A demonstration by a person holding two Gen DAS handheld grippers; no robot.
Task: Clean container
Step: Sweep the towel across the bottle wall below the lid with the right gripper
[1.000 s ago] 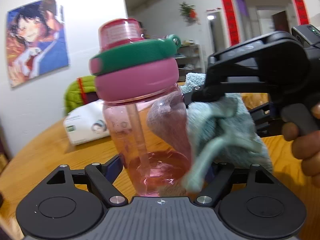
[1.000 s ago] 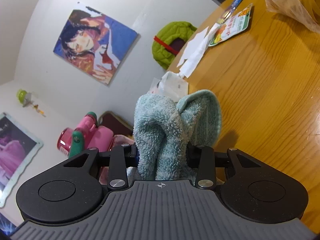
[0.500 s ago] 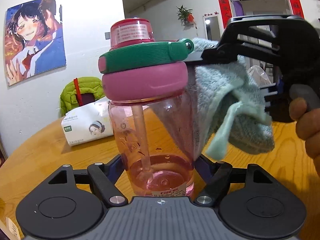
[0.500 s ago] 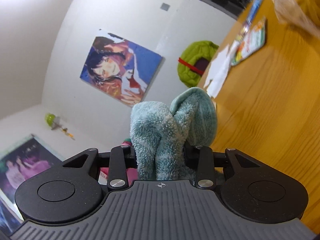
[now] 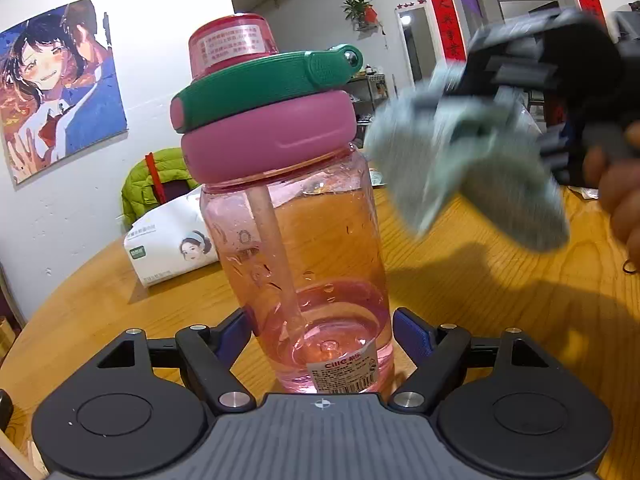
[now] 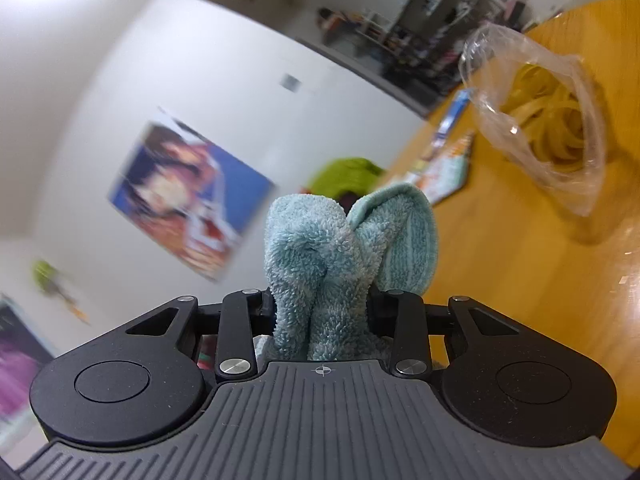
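A clear pink water bottle with a pink lid, a green strap and a straw inside stands upright between the blue-padded fingers of my left gripper, which is shut on its base. A little liquid lies at the bottom. My right gripper, blurred with motion, hovers to the upper right of the bottle, shut on a bunched teal cloth. The cloth hangs clear of the bottle. In the right wrist view the teal cloth bulges out between the right gripper's fingers.
Everything sits over a round wooden table. A white tissue pack lies behind the bottle, and a green jacket hangs on a chair. A clear bag of yellow rubber bands and printed leaflets lie on the table. A hand holds the right gripper.
The right gripper with the cloth rose along the bottle's right side to the lid, then pulled away to the right. The bottle stays held in the left gripper.
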